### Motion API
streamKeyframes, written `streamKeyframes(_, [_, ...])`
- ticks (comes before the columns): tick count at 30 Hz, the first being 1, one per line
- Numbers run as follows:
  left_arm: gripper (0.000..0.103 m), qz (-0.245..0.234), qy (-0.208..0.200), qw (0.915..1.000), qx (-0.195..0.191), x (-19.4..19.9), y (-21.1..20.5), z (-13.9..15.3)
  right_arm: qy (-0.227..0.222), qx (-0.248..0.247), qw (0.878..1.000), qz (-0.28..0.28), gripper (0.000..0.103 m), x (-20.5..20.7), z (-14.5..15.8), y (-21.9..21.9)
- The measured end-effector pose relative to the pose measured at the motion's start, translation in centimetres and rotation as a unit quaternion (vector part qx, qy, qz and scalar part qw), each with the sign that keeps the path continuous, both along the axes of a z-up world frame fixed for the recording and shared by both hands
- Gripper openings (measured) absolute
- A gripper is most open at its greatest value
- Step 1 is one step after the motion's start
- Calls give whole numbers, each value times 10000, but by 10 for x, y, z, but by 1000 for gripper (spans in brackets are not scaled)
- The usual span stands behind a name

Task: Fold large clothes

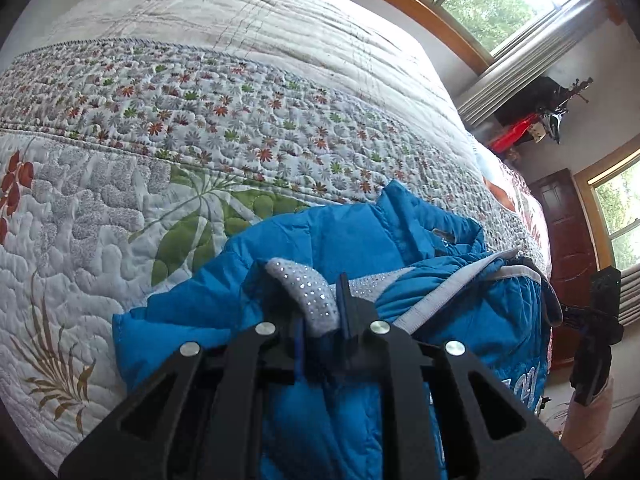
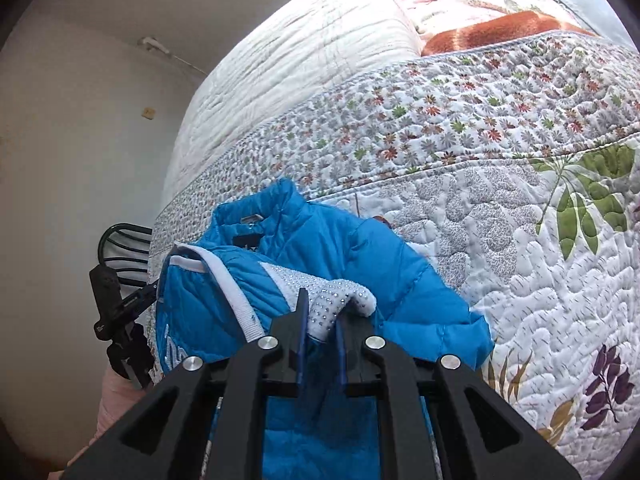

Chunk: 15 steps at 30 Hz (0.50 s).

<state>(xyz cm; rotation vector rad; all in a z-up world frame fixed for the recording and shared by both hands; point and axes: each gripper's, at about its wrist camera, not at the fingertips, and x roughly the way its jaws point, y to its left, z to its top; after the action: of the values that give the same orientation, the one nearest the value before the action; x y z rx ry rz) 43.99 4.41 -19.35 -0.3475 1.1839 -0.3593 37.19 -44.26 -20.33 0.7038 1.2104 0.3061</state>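
A bright blue padded jacket (image 1: 320,240) lies bunched at the near edge of a quilted bed, its collar (image 1: 404,208) toward the bed's middle. My left gripper (image 1: 320,312) is shut on a grey cuff studded with small stones (image 1: 304,284). In the right wrist view the same jacket (image 2: 352,248) fills the lower middle, and my right gripper (image 2: 320,312) is shut on the other studded white cuff (image 2: 340,296). A white ribbed hem band (image 2: 228,284) runs across the jacket. Each gripper shows at the edge of the other's view: the right gripper (image 1: 600,312) and the left gripper (image 2: 120,320).
The bed's floral quilt (image 1: 180,128) stretches far beyond the jacket. Windows (image 1: 500,4) and a dark wooden door (image 1: 568,240) stand past the bed, with a red object (image 1: 512,136) on a ledge. A plain wall (image 2: 80,140) and a wire rack (image 2: 124,240) flank the bed's other side.
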Motion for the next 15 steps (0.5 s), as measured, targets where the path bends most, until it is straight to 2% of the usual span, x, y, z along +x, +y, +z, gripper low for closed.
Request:
streamKeyframes(6, [18, 15, 161, 9998, -152, 6, 1, -3, 47, 284, 9995, -106, 18, 0, -8, -9])
streamKeyframes(13, [32, -101, 30, 9983, -578, -10, 16, 32, -215, 377, 9991, -19, 33, -21, 18, -11])
streamKeyframes(14, [42, -112, -50, 9984, -556, -14, 18, 37, -271, 290, 9992, -25, 45, -24, 23, -11])
streamKeyframes(15, [58, -73, -206, 9987, -468, -20, 22, 44, -348, 130, 9993, -70, 71, -28, 29, -11])
